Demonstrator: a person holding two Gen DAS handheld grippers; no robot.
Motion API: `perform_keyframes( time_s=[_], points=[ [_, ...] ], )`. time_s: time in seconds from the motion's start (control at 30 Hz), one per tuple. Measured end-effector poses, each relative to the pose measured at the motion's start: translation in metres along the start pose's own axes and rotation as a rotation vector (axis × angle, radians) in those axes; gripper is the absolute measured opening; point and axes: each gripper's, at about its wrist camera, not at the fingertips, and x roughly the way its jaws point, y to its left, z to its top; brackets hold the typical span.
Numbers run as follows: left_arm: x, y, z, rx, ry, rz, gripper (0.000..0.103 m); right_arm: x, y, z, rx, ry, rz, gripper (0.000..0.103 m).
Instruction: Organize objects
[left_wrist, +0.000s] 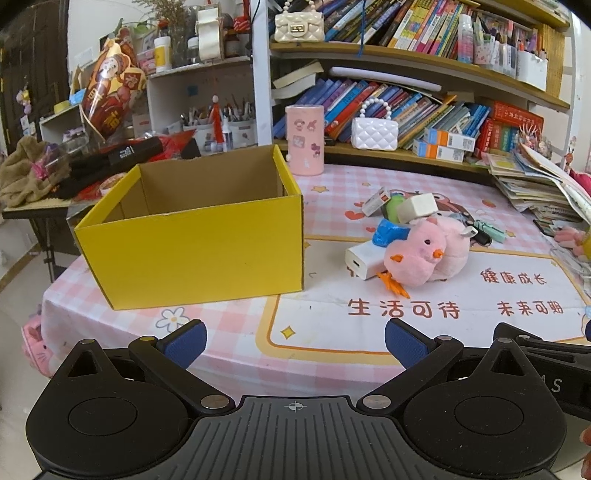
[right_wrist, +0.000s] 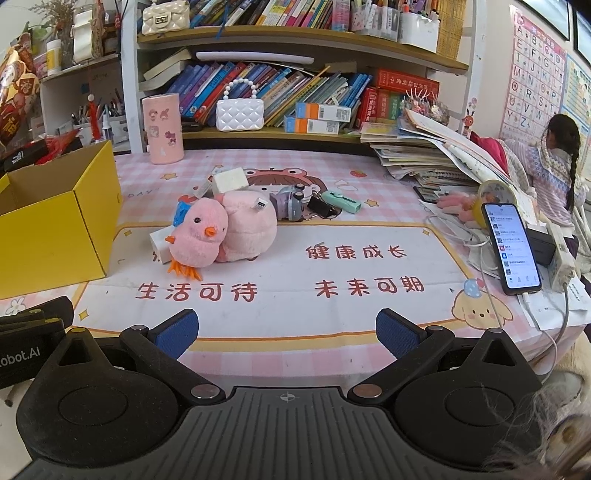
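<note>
Both grippers spread wide and holding nothing, low over the worktop's near edge.

The left gripper (left_wrist: 295, 341) faces the yellow box (left_wrist: 195, 243), which stands open-topped on the worktop (left_wrist: 332, 332); the right gripper (right_wrist: 286, 332) faces the pink chick (right_wrist: 197, 236). The chick leans against a pink plush (right_wrist: 251, 232), a white charger (left_wrist: 364, 260) beside it, just right of the box.
</note>
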Motion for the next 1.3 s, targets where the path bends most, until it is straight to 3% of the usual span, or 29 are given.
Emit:
perform_keyframes(
  time_s=[0.67, 0.93, 1.3],
  points=[
    [0.003, 0.003, -0.003, -0.001, 0.006, 0.008, 0.103, -0.003, 0.000, 0.000, 0.014, 0.004, 0.012, 0.103],
    [0.007, 0.003, -0.001, -0.037, 0.004, -0.027, 0.103, 0.000, 0.000, 0.003, 0.003, 0.014, 0.015, 0.103],
    [0.029, -0.014, 0.016, -0.078, 0.021, 0.024, 0.103, 0.034, -0.014, 0.030, -0.030, 0.015, 0.101, 0.103]
  ],
)
